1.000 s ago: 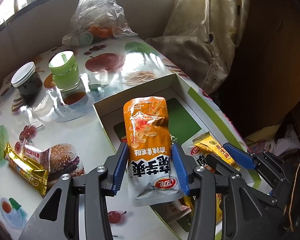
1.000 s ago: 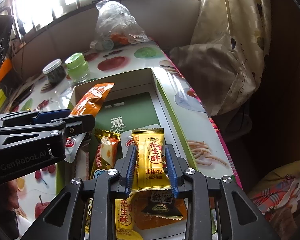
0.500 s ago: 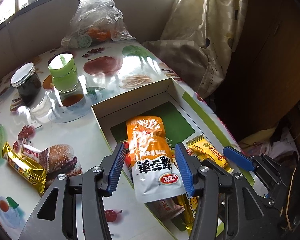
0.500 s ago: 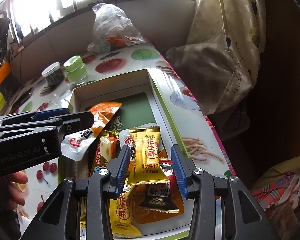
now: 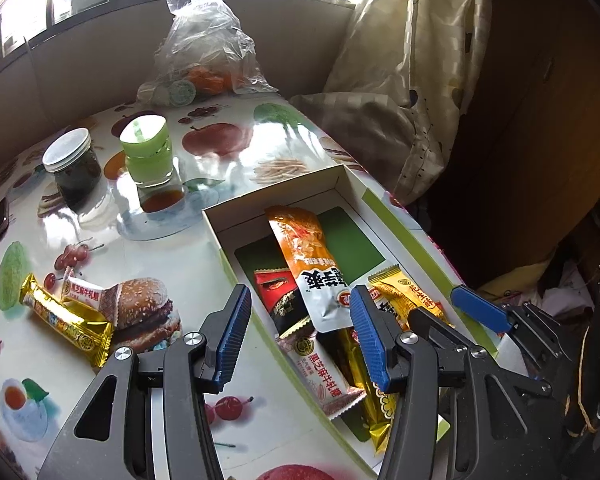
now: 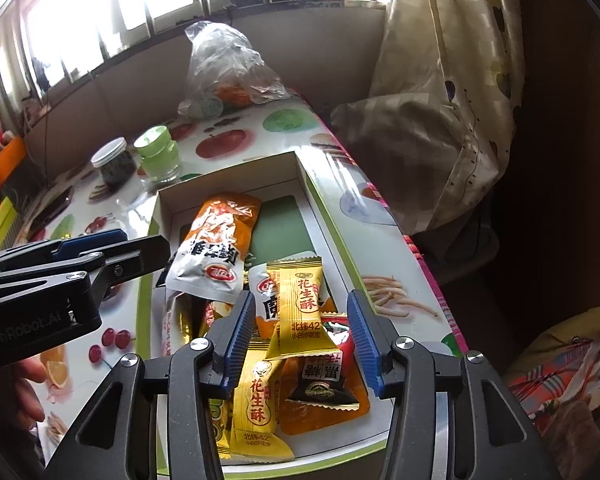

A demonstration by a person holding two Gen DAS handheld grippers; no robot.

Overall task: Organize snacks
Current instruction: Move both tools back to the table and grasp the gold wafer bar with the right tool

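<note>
A white box with a green rim holds several snack packets. An orange and white packet lies in it, on top of the others. My left gripper is open and empty just above the box's near left side. A yellow peanut-crisp packet lies on the pile in the box. My right gripper is open around it without pinching it. A gold bar and a small white packet lie on the table left of the box.
A dark jar, a green-lidded jar and a plastic bag stand at the back of the fruit-print table. A curtain hangs at the right. The table edge runs along the box's right side.
Both grippers opened. The left one let the orange and white packet drop into the box; the right one released the yellow packet onto the pile. Both pulled back slightly.
</note>
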